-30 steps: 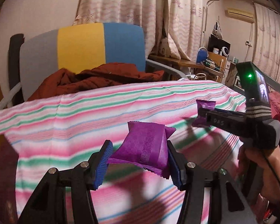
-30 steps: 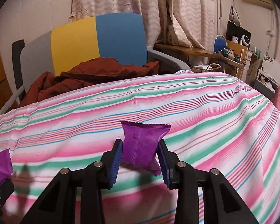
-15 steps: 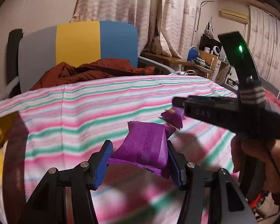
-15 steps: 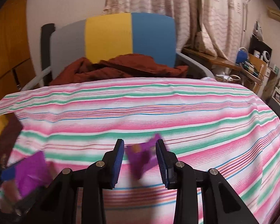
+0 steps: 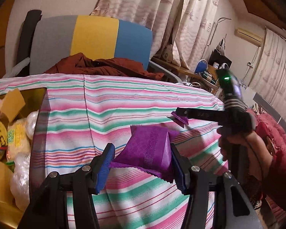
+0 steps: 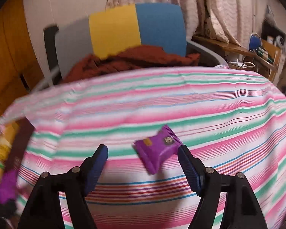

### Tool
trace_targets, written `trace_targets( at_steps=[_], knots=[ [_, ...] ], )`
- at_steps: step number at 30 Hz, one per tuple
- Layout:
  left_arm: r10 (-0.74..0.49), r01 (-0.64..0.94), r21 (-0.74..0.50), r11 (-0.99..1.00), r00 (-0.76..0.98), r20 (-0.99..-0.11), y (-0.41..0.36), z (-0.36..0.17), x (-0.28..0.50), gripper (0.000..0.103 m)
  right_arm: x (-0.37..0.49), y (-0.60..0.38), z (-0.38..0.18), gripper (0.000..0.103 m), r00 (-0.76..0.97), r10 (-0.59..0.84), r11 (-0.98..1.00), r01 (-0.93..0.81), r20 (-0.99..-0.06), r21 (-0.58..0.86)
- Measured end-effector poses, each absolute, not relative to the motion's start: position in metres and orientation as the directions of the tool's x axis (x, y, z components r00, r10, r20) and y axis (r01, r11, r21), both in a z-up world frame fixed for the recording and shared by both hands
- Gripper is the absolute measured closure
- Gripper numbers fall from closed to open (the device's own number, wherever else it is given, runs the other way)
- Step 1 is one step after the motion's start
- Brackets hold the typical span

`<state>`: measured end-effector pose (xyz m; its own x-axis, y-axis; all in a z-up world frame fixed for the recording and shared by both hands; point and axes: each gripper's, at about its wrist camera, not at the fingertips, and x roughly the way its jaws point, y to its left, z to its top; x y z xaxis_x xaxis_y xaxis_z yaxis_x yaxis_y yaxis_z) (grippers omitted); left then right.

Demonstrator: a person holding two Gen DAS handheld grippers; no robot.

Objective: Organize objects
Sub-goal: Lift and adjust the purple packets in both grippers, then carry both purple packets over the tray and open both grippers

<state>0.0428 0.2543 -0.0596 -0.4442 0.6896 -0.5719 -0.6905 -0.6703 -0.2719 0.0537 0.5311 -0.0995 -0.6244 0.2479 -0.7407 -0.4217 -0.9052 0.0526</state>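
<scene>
The left tongs (image 5: 141, 164) grip one purple packet (image 5: 148, 148) about half open, above the striped cloth (image 5: 124, 106). The right tongs (image 6: 143, 156) are opening, a second purple packet (image 6: 158, 148) loose between the pads, blurred, over the cloth. Two packets in all.

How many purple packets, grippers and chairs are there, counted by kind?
Purple packets: 2 (held packet in left gripper; loose packet between right gripper's opening fingers)
Grippers: 2
Chair: 1
Total: 5
</scene>
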Motion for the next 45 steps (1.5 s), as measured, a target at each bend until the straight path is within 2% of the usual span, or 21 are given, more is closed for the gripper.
trace_targets(
  at_steps=[5,8,9,10,12,14,19,23,25,34,37,40,41,42,45],
  knots=[
    [0.688,-0.692,-0.27,-0.67,-0.443,-0.574,0.249,-0.059,0.047,0.046,0.035,0.555,-0.115,0.027,-0.578,0.283,-0.896,-0.444,-0.766,0.004],
    [0.691,-0.688,-0.275,-0.672,-0.448,-0.568,0.245,-0.059,0.046,0.046,0.029,0.575,-0.126,0.028,-0.554,0.252,-0.887,-0.46,-0.794,0.039],
    [0.689,-0.688,-0.273,-0.673,-0.447,-0.571,0.245,-0.06,0.045,0.046,0.028,0.58,-0.129,0.03,-0.562,0.227,-0.887,-0.456,-0.796,0.069],
    [0.686,-0.687,-0.273,-0.673,-0.444,-0.576,0.246,-0.061,0.045,0.046,0.028,0.582,-0.131,0.037,-0.57,0.207,-0.887,-0.452,-0.795,0.093],
    [0.69,-0.693,-0.281,-0.664,-0.423,-0.587,0.247,-0.065,0.045,0.046,0.029,0.578,-0.132,0.041,-0.573,0.227,-0.89,-0.451,-0.788,0.071],
    [0.687,-0.704,-0.28,-0.652,-0.393,-0.612,0.25,-0.071,0.047,0.046,0.028,0.572,-0.133,0.056,-0.567,0.248,-0.898,-0.439,-0.785,0.034],
    [0.68,-0.717,-0.268,-0.644,-0.376,-0.629,0.245,-0.075,0.057,0.045,0.03,0.566,-0.132,0.057,-0.575,0.264,-0.901,-0.433,-0.774,0.014],
    [0.71,-0.734,-0.296,-0.611,-0.342,-0.616,0.226,-0.065,0.067,0.037,0.041,0.566,-0.126,0.057,-0.599,0.262,-0.89,-0.453,-0.757,0.051],
    [0.701,-0.739,-0.301,-0.603,-0.31,-0.643,0.216,-0.066,0.078,0.032,0.047,0.562,-0.122,0.057,-0.616,0.257,-0.893,-0.446,-0.745,0.061],
    [0.617,-0.689,-0.372,-0.622,-0.139,-0.775,0.207,-0.082,0.105,0.033,0.061,0.547,-0.117,0.057,-0.654,0.226,-0.896,-0.43,-0.722,0.109],
    [0.561,-0.712,-0.319,-0.626,-0.127,-0.818,0.225,-0.091,0.111,0.033,0.058,0.544,-0.119,0.057,-0.655,0.223,-0.899,-0.424,-0.722,0.107],
    [0.539,-0.739,-0.249,-0.626,-0.179,-0.823,0.24,-0.093,0.12,0.034,0.058,0.542,-0.12,0.057,-0.658,0.216,-0.897,-0.425,-0.722,0.119],
    [0.537,-0.753,-0.218,-0.621,-0.205,-0.819,0.246,-0.093,0.123,0.036,0.058,0.542,-0.12,0.057,-0.661,0.213,-0.896,-0.426,-0.72,0.126],
    [0.537,-0.767,-0.196,-0.611,-0.219,-0.815,0.251,-0.094,0.124,0.047,0.059,0.542,-0.12,0.057,-0.664,0.211,-0.895,-0.426,-0.718,0.132],
    [0.542,-0.804,-0.139,-0.578,-0.251,-0.802,0.259,-0.099,0.129,0.048,0.062,0.544,-0.119,0.057,-0.672,0.205,-0.889,-0.432,-0.711,0.152]
  ],
)
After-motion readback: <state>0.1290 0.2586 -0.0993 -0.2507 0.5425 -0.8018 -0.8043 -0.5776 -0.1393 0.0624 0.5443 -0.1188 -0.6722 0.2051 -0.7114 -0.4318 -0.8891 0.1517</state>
